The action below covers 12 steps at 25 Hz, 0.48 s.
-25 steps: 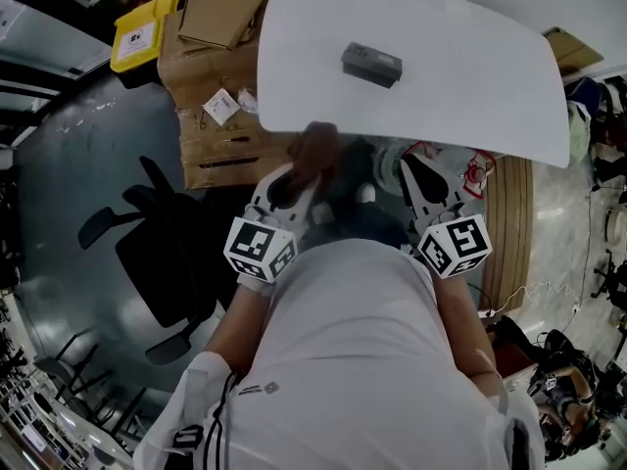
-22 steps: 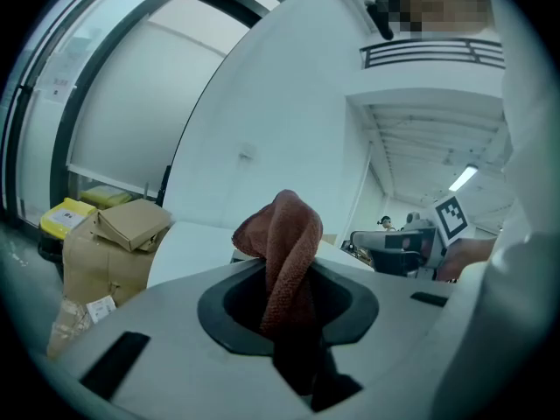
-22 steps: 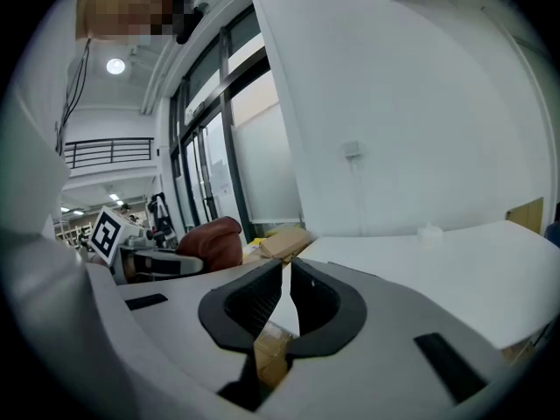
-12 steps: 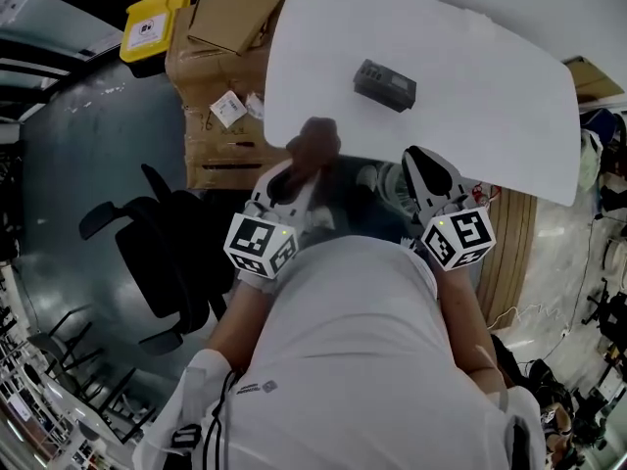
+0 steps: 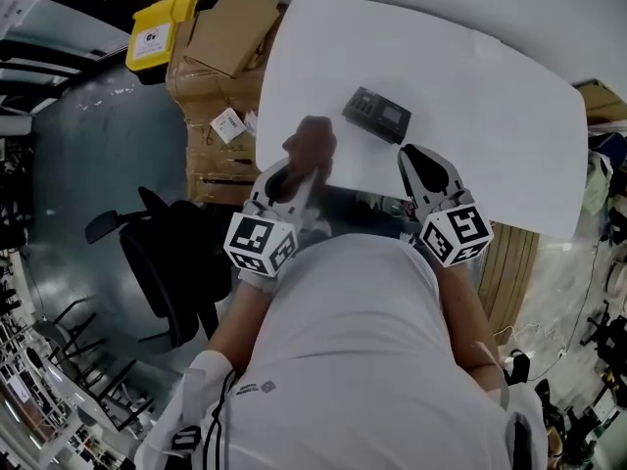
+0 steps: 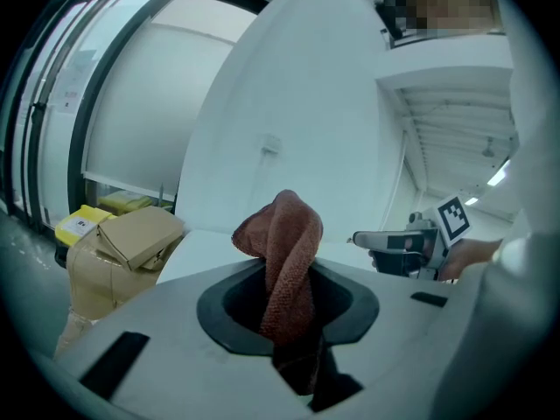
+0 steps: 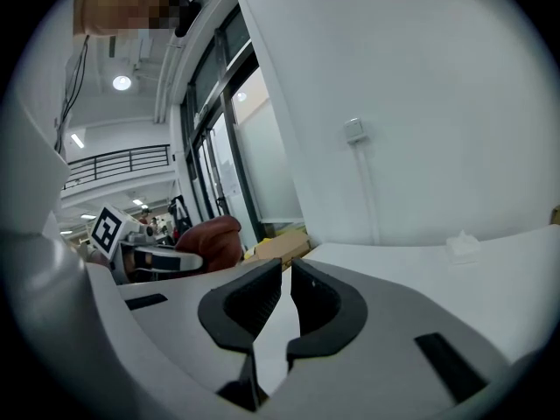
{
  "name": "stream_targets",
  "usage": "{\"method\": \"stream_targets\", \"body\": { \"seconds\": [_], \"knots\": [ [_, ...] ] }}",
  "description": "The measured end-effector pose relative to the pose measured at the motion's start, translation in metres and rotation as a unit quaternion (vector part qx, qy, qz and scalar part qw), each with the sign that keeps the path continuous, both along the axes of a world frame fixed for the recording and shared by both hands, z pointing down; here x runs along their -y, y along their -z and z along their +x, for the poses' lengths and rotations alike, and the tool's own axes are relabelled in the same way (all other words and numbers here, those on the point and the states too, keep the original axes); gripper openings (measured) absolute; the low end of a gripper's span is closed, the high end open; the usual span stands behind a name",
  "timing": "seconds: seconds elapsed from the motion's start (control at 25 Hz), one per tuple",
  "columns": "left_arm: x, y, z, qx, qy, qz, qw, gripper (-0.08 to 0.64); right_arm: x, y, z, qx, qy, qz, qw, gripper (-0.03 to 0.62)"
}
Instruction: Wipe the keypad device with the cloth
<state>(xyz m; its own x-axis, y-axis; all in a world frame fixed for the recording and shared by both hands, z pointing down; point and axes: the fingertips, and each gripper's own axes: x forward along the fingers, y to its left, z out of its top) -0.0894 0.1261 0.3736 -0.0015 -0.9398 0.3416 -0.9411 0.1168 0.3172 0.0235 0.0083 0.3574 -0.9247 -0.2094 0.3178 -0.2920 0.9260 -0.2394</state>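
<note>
The dark keypad device [image 5: 377, 114] lies on the white table [image 5: 490, 116], beyond both grippers. My left gripper [image 5: 306, 167] is shut on a reddish-brown cloth [image 5: 312, 143], which bunches up above the table's near left edge. In the left gripper view the cloth [image 6: 284, 252] stands twisted between the jaws of the left gripper [image 6: 289, 278]. My right gripper [image 5: 411, 157] is shut and holds nothing, its tip at the near table edge, just right of the device. In the right gripper view its jaws [image 7: 287, 274] nearly meet over the table [image 7: 420, 261].
Cardboard boxes [image 5: 220, 37] and a yellow bin [image 5: 162, 29] stand left of the table. A black office chair [image 5: 162, 262] is on the floor at my left. Wooden slats [image 5: 509, 262] lie under the table's right end.
Both grippers have moved forward toward the table. The cloth and the right jaw tips now reach over the near edge, and the keypad device sits closer to them.
</note>
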Motion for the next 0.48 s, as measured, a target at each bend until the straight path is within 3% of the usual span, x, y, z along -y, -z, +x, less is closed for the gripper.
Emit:
{"method": "stream_targets", "body": {
  "seconds": [0.48],
  "knots": [
    [0.054, -0.005, -0.004, 0.011, 0.034, -0.028, 0.9990, 0.089, 0.050, -0.024, -0.006, -0.018, 0.051, -0.025, 0.998, 0.041]
  ]
}}
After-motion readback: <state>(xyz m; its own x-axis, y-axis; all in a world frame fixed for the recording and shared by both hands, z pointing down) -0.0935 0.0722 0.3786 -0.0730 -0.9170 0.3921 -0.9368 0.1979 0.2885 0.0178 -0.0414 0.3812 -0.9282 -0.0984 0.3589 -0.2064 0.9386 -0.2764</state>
